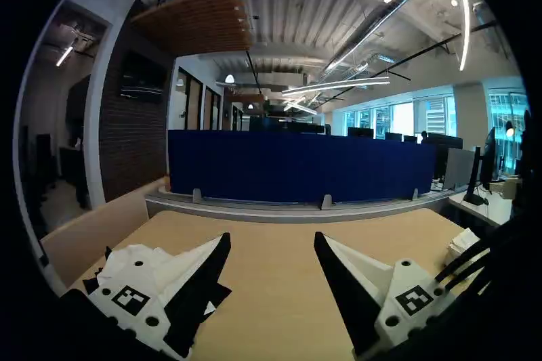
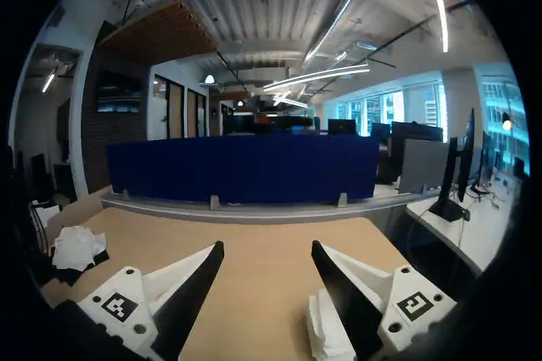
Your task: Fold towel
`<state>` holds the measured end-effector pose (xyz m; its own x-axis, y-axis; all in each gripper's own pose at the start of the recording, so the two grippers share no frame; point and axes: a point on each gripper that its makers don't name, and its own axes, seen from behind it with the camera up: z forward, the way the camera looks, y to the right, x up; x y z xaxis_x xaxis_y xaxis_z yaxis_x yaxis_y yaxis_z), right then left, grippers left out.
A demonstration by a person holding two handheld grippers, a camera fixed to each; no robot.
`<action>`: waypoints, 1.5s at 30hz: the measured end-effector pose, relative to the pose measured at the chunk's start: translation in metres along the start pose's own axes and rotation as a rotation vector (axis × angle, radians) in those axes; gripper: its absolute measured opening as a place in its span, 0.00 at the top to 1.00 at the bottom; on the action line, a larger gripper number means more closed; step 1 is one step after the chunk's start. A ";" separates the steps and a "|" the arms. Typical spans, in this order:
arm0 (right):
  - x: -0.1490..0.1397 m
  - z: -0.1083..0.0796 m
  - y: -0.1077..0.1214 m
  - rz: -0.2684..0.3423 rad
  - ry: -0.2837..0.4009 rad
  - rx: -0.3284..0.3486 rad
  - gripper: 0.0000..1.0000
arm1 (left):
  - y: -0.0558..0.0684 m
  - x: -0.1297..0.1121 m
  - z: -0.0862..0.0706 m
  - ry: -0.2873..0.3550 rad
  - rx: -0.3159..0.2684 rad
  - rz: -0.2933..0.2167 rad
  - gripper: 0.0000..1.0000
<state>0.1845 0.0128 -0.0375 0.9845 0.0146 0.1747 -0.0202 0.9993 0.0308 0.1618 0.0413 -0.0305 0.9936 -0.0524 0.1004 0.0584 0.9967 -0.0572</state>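
My left gripper hovers open over the wooden table, with nothing between its fingers. A crumpled white towel lies on black pieces just behind its left finger. Another white towel rests at the table's right edge. My right gripper is also open and holds nothing. Partly hidden under its right finger sits a folded white towel stack. A crumpled white towel lies far left on the table, on top of black items.
A blue partition on a grey rail closes off the table's far edge. To the right stands a neighbouring desk with monitors. A brick wall and a corridor lie to the left.
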 end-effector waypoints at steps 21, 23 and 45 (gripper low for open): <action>0.018 0.022 -0.043 0.058 -0.033 0.005 0.00 | -0.021 -0.023 0.021 0.040 0.030 0.023 0.09; 0.021 0.025 -0.045 0.071 -0.030 -0.001 0.00 | -0.026 -0.027 0.023 0.043 0.037 0.022 0.09; 0.019 0.035 -0.027 0.012 0.033 -0.083 0.00 | -0.046 -0.118 0.037 0.059 0.034 0.023 0.09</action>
<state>0.1976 -0.0151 -0.0007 0.9896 0.0266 0.1416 -0.0193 0.9984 -0.0529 0.0381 0.0037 -0.0035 0.9986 -0.0320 0.0410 0.0330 0.9991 -0.0252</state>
